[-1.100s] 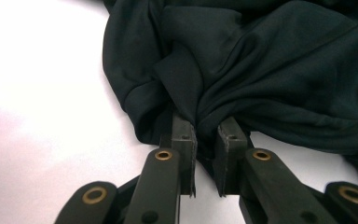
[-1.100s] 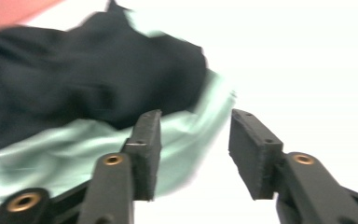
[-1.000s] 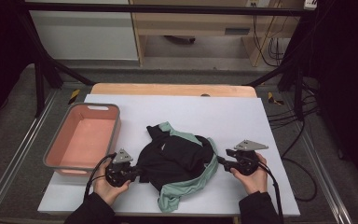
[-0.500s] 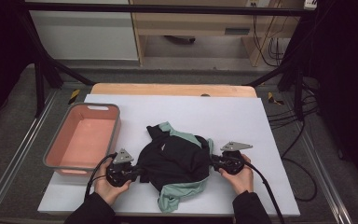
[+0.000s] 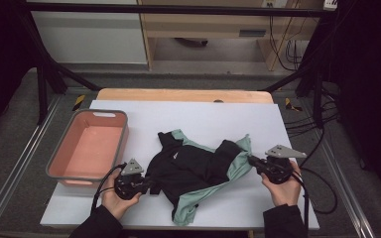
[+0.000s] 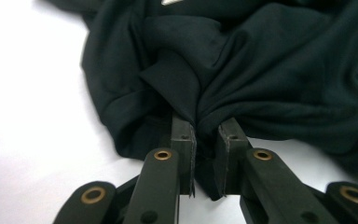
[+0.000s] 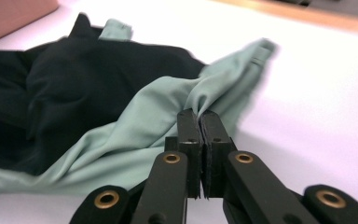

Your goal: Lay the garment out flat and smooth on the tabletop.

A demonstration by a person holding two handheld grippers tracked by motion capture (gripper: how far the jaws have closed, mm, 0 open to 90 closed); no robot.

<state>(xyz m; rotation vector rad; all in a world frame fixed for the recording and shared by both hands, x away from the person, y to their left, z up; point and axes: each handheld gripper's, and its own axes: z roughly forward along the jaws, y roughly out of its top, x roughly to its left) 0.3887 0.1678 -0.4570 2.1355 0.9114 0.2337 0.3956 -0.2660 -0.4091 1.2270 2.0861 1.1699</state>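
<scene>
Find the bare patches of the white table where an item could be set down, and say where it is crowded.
Bare white table lies behind the black and green garment, up to the wooden strip, and at the right edge beyond the right gripper. Crowded: between pink tub, left gripper and garment.

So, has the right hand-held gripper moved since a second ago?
Yes. The right hand-held gripper, shut on the black and mint-green fabric garment, went inward to it, then back out toward the white table's right edge.
</scene>
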